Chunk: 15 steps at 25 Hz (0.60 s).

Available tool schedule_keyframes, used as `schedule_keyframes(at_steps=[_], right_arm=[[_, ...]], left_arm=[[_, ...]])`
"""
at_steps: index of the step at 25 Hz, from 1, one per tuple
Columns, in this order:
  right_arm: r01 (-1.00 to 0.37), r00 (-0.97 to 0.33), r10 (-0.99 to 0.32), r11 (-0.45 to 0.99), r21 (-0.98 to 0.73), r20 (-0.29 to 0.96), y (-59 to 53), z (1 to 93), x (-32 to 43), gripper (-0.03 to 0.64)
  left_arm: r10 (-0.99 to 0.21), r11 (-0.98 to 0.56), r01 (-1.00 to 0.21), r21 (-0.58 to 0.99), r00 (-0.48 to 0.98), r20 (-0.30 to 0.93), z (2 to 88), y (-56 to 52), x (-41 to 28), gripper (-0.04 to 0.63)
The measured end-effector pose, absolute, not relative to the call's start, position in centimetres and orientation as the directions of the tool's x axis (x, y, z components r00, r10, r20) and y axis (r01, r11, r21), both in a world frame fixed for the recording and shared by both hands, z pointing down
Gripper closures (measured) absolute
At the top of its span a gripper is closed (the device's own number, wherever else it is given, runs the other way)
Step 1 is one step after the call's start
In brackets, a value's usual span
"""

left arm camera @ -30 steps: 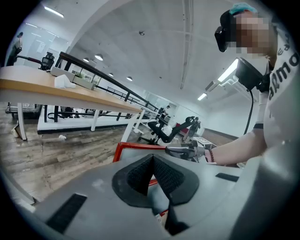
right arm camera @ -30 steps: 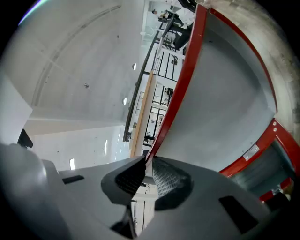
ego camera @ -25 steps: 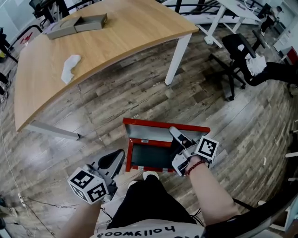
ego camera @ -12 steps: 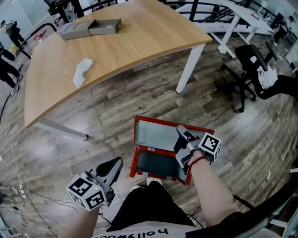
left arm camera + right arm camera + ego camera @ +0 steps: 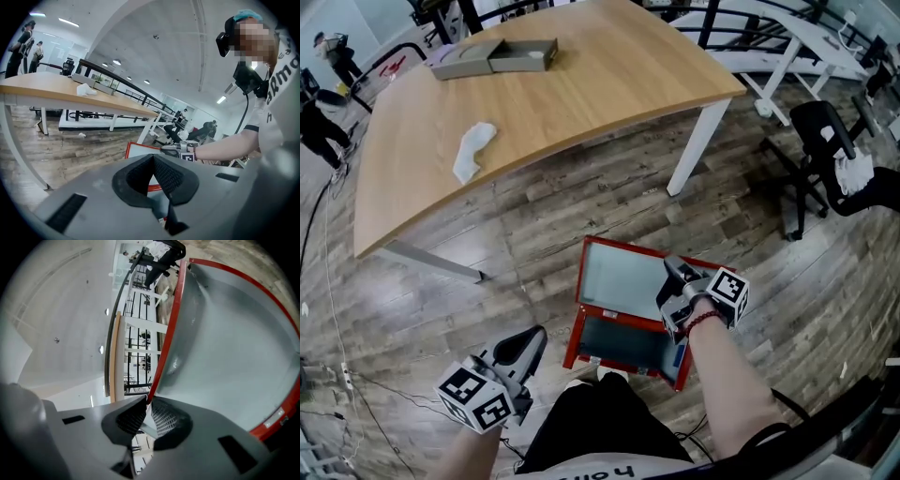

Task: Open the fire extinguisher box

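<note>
The red fire extinguisher box (image 5: 619, 345) lies on the wood floor in front of my feet, with its grey-lined lid (image 5: 623, 272) swung up and back. My right gripper (image 5: 672, 267) is at the lid's right edge, shut on its red rim. In the right gripper view the red rim (image 5: 165, 341) runs straight into the pinched jaws (image 5: 146, 409). My left gripper (image 5: 530, 339) hangs low at the left of the box, apart from it. Its jaws (image 5: 153, 159) are shut with nothing between them, and the lid (image 5: 138, 150) shows beyond them.
A large wooden table (image 5: 581, 84) stands beyond the box, with a white cloth (image 5: 473, 148) and a flat grey carton (image 5: 492, 56) on it. One white table leg (image 5: 698, 150) is near the lid. A black chair (image 5: 820, 131) stands at the right. Cables trail on the floor at left.
The lid has tipped further back, showing more of its grey inside, and my right gripper has gone with its edge. The left gripper has barely shifted.
</note>
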State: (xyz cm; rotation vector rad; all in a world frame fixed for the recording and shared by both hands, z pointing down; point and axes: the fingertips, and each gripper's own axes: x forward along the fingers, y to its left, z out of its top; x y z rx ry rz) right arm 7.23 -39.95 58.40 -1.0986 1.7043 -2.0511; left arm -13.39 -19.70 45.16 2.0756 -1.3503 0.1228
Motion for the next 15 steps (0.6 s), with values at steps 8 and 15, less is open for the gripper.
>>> schedule_keyframes(at_steps=[8,15], right_arm=[[-0.223,-0.703,-0.604,-0.314,-0.923,0.376,-41.2,59.6,7.5,0.578],[-0.184,-0.709,-0.615,-0.311,-0.932,0.345,-41.3,59.8,7.2,0.58]], left_arm=[[-0.79,-0.231,-0.848,0.477,0.449,0.417,45.2,-21.5,-12.3,0.589],[-0.796,-0.237,-0.845,0.479,0.452,0.403,44.9,-22.4,-11.9,0.59]])
